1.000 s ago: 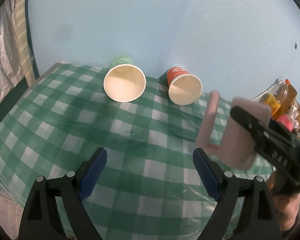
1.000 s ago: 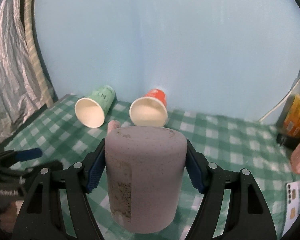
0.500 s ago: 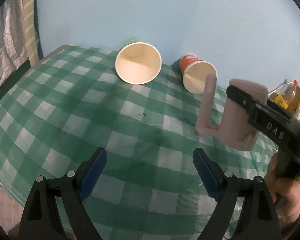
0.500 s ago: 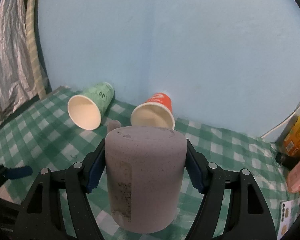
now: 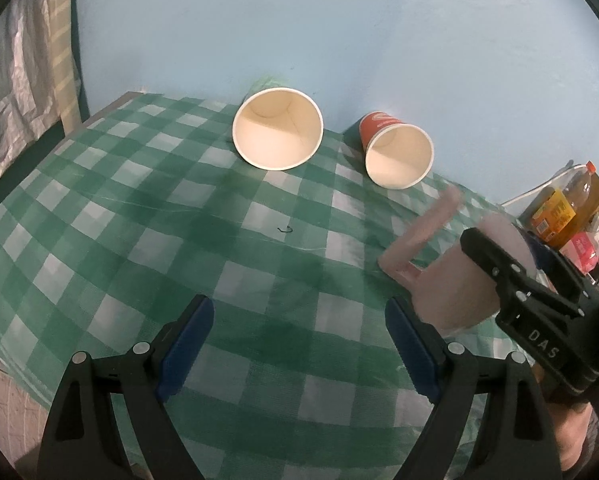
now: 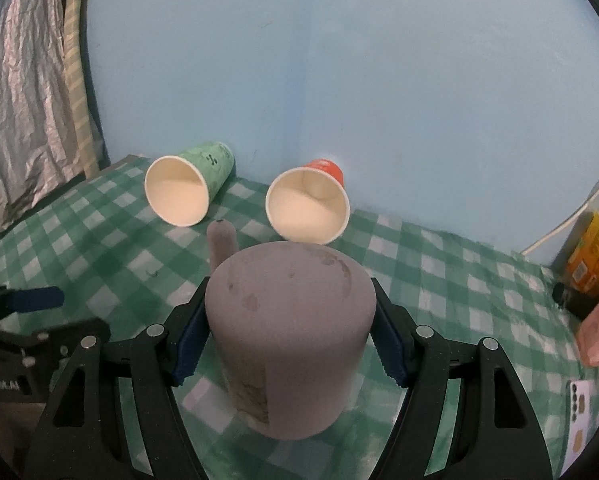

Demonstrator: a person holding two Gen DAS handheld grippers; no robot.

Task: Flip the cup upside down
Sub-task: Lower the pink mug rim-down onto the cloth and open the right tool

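My right gripper (image 6: 287,344) is shut on a pink mug (image 6: 287,336), held bottom-up with its closed base towards the camera and its handle (image 6: 220,244) pointing away to the left. Its lower rim sits at or just above the checked cloth; I cannot tell if it touches. In the left wrist view the same mug (image 5: 455,280) is at the right, tilted, with the right gripper's black frame (image 5: 539,316) around it. My left gripper (image 5: 299,348) is open and empty, low over the cloth, left of the mug.
A green paper cup (image 5: 278,134) and an orange paper cup (image 5: 397,154) lie on their sides at the back by the blue wall, mouths towards me. Bottles and packets (image 5: 567,208) stand at the right edge. A green checked cloth (image 5: 139,220) covers the table.
The right gripper has lowered and tilted the mug, so its base now faces the camera more. The left gripper has moved slightly; its jaws stay open.
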